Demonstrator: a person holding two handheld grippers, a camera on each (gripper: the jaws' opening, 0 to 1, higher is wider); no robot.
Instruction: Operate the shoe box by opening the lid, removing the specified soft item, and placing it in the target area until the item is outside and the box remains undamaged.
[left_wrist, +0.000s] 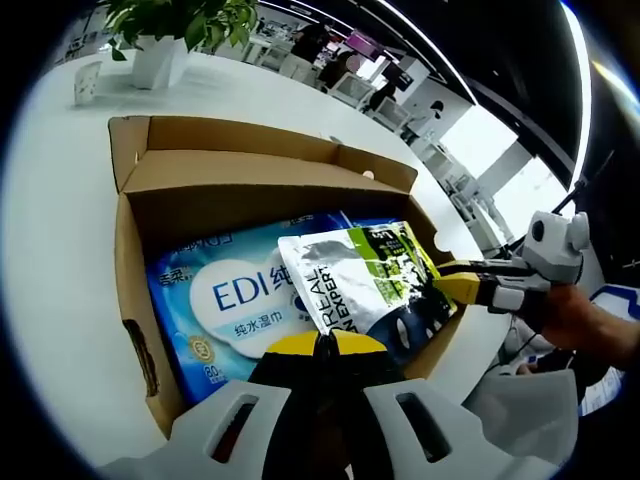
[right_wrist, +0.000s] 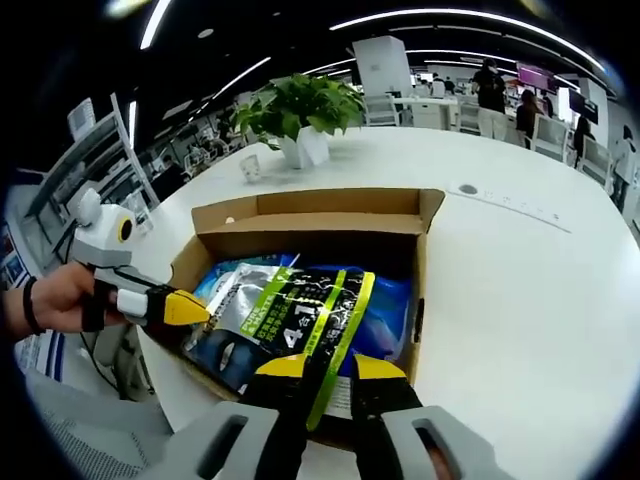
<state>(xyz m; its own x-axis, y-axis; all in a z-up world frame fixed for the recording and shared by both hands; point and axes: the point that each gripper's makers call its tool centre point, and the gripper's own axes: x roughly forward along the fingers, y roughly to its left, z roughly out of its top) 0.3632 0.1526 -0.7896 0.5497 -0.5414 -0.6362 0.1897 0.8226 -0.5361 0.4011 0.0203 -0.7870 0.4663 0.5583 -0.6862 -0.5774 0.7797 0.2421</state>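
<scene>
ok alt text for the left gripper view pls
An open cardboard box on a white table holds a silver and green pouch lying on a blue wet wipes pack. The left gripper meets the pouch's near edge, the right gripper its far side.

Open cardboard box (left_wrist: 140, 290) seen on white table (left_wrist: 60, 200); silver-green pouch (left_wrist: 365, 280) laid on blue wipes pack (left_wrist: 225, 300) inside. Left tool (left_wrist: 325, 345) closed at 6 o'clock; right tool (left_wrist: 462, 285) at pouch edge, 3 o'clock.
</scene>
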